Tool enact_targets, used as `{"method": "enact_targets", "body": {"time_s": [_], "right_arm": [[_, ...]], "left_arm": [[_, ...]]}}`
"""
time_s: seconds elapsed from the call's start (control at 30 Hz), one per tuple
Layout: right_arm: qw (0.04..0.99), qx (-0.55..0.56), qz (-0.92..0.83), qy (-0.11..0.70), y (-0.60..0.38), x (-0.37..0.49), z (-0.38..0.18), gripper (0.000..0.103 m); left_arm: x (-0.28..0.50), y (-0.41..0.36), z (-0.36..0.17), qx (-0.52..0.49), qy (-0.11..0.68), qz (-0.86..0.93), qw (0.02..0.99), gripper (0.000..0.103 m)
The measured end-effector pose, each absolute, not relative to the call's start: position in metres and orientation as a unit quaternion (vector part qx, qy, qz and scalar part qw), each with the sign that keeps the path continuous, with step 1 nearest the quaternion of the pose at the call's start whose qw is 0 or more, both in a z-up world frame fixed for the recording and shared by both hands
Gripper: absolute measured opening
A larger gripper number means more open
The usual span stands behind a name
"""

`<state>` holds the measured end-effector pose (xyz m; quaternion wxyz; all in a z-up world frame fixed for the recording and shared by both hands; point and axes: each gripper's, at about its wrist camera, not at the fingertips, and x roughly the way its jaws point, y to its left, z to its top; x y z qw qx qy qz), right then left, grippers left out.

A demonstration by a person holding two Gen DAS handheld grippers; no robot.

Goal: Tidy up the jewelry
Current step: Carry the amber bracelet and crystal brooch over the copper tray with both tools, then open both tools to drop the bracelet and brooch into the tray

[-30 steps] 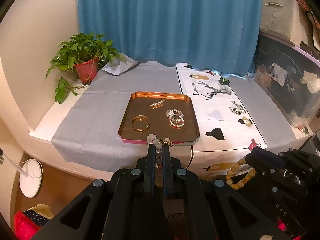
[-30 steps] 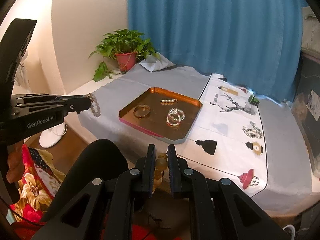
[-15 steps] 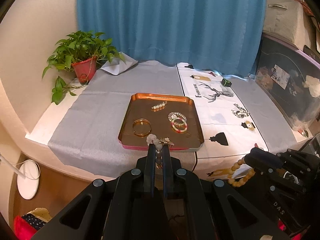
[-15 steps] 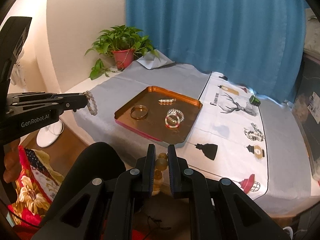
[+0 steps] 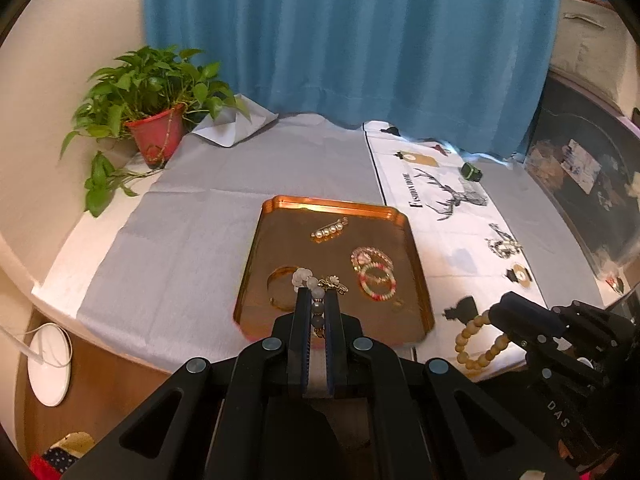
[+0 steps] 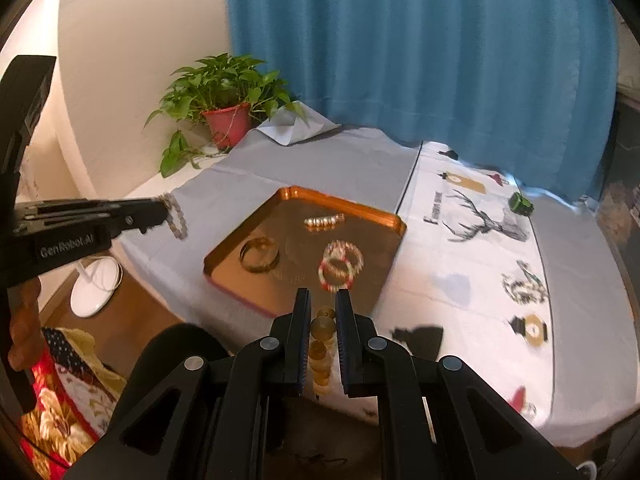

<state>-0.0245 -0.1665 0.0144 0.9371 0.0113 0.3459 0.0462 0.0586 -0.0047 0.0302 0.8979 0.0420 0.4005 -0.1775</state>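
A copper tray [image 5: 256,248] [image 6: 384,220] sits on the grey cloth. It holds a gold bangle [image 6: 259,254], a pearl pin [image 5: 329,230] and two beaded bracelets [image 5: 374,274]. My left gripper [image 5: 318,296] is shut on a pale grey bead bracelet [image 5: 310,284] [image 6: 176,216], held at the tray's near edge. My right gripper [image 6: 322,298] is shut on an amber bead bracelet [image 6: 322,328] [image 5: 478,340], near the tray's front right corner.
A potted plant [image 5: 154,128] stands at the back left. A white printed runner [image 5: 448,216] lies right of the tray with a black-and-white bracelet [image 5: 502,242] and a small green object [image 5: 471,171]. A blue curtain hangs behind. Dark storage stands at the right.
Both grippers have moved forward toward the tray, each still holding its bracelet. The tray looks nearer in both views.
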Motion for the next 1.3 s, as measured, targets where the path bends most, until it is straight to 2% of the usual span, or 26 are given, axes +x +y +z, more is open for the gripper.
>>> {"method": "enact_targets", "body": {"time_s": [0.4,0.87,0.9,0.93,0.97,1.0,1.03,1.07,1.3], "right_arm": [[0.935,0.027,0.057,0.349,-0.164,0.079,-0.011,0.013],[0.918,0.049,0.064,0.389,-0.168,0.149,-0.07,0.013],[0.915,0.048,0.058,0.395,-0.168,0.153,-0.074,0.014],[0.913,0.047,0.054,0.403,-0.168,0.156,-0.078,0.016],[0.907,0.041,0.048,0.417,-0.168,0.16,-0.082,0.024],[0.899,0.031,0.034,0.435,-0.169,0.162,-0.087,0.033],[0.896,0.028,0.028,0.442,-0.172,0.162,-0.089,0.053],[0.895,0.028,0.027,0.444,-0.174,0.159,-0.09,0.064],[0.895,0.052,0.017,0.442,-0.187,0.096,-0.069,0.069]], "left_arm": [[0.148,-0.028,-0.004,0.047,0.421,-0.182,0.887,0.004],[0.217,-0.044,-0.075,0.056,0.476,-0.161,0.863,0.004],[0.221,-0.045,-0.081,0.055,0.484,-0.166,0.858,0.007],[0.224,-0.045,-0.085,0.053,0.495,-0.169,0.851,0.025],[0.226,-0.045,-0.087,0.052,0.505,-0.167,0.845,0.044],[0.227,-0.043,-0.09,0.05,0.52,-0.158,0.838,0.089],[0.225,-0.039,-0.088,0.044,0.518,-0.151,0.841,0.102],[0.221,-0.035,-0.085,0.037,0.51,-0.147,0.847,0.102],[0.153,0.007,-0.062,0.0,0.492,-0.097,0.865,0.102]]}}
